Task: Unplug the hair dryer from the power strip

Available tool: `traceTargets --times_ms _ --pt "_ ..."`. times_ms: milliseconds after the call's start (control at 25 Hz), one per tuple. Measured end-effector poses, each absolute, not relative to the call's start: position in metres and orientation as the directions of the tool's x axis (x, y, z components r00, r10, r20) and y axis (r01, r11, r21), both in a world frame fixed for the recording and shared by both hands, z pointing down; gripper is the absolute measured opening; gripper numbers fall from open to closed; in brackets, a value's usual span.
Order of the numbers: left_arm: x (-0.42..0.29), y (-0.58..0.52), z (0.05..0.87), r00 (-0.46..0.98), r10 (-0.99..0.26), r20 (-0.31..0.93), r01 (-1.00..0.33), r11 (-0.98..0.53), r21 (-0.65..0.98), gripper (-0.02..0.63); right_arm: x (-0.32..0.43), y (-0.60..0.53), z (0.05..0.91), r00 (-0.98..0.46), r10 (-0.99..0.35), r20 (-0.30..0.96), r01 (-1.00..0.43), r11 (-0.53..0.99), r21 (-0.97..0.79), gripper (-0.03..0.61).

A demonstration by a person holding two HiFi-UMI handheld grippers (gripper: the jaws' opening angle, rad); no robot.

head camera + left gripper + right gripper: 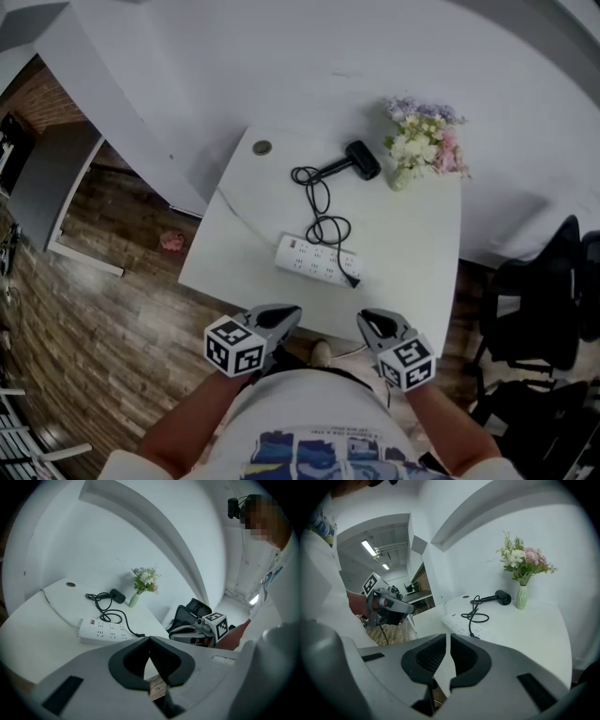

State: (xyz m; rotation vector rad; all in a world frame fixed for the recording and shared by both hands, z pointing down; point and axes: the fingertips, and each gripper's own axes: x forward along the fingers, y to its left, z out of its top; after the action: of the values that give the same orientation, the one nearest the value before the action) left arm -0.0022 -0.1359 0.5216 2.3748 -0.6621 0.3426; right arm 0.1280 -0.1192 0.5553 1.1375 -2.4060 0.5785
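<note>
A white power strip (316,260) lies in the middle of the white table (412,253). The black hair dryer (356,159) rests further back, and its black cord (321,202) loops down to a plug (351,278) at the strip's near right end. Whether the plug sits in a socket I cannot tell. Both grippers hover at the table's near edge, short of the strip. My left gripper (292,313) (149,640) is shut with nothing held. My right gripper (364,321) (448,641) shows a thin slit between its jaws, with nothing in it.
A vase of flowers (422,141) stands at the table's back right, beside the dryer. A round grommet (262,147) sits at the back left corner. Black chairs (544,309) stand to the right, wooden floor (112,319) to the left, and a white wall lies behind.
</note>
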Motion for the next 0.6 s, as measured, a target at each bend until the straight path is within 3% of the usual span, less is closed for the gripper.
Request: traceTargets --times_ms 600 --pt "0.003 -0.113 0.496 0.827 -0.421 0.372 -0.560 -0.674 0.482 0.002 0.116 -0.088 0.523 -0.659 -0.588 0.468 -0.730 0.650 -0.211 0.021"
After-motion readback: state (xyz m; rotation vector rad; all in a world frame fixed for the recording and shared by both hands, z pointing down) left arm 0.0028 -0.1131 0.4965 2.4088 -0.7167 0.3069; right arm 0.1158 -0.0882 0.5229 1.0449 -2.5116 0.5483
